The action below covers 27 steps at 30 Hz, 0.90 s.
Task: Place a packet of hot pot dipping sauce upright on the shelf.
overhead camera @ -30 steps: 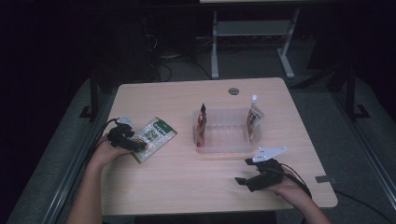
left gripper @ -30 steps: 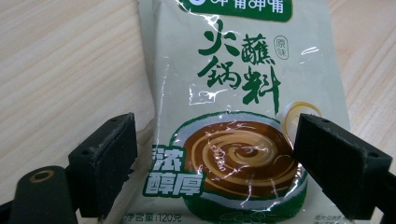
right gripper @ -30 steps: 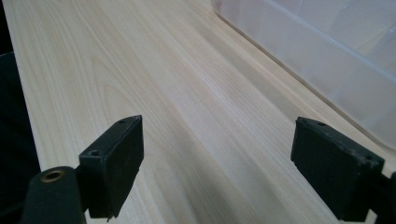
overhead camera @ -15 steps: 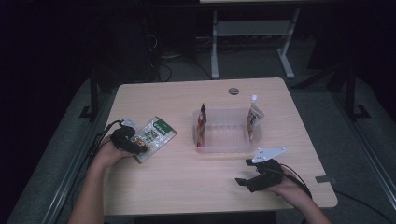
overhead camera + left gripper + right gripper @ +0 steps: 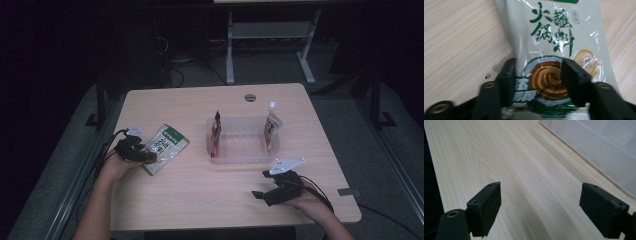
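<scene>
Now the left hand-held gripper (image 5: pixel 537 75), jaws just closing, clamps the sauce packet (image 5: pixel 554 45)

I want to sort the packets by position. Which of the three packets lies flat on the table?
The green-and-white sauce packet at the left gripper lies flat; the red pouch and the spouted pouch stand upright inside the clear bin.

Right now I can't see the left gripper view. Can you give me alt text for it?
The left gripper has its two black jaws, which have just been closing, on either side of the lower end of a white and green sauce packet with green Chinese lettering. The packet lies flat on the light wooden table.
</scene>
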Available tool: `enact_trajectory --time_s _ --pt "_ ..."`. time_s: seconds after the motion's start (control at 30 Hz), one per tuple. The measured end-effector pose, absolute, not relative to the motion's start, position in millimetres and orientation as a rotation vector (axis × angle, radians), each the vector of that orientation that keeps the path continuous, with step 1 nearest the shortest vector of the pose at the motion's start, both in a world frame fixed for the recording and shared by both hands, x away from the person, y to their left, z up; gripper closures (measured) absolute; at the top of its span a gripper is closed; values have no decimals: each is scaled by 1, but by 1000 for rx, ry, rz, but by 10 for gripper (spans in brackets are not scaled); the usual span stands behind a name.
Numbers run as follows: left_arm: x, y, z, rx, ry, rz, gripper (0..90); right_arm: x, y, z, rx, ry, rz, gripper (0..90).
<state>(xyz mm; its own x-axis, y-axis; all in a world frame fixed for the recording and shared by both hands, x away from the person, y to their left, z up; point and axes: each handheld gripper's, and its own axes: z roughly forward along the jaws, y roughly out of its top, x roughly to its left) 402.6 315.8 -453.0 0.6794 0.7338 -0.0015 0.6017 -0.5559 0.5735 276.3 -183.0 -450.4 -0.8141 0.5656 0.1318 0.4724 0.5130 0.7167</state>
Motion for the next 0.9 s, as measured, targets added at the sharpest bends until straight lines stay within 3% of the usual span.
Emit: enact_trajectory --time_s 0.13,0.27,0.7,0.9 --pt "401 316 -452 2351 1030 353 760 277 -183 -451 902 2633 1199 168" --pt "401 315 -450 2343 1040 356 849 279 -184 -449 940 2675 1219 153" --pt "397 325 -438 2228 1040 290 899 276 -185 -439 953 2676 1183 140" --pt "387 325 -421 2175 1007 277 900 274 -189 -436 947 2640 1209 216"
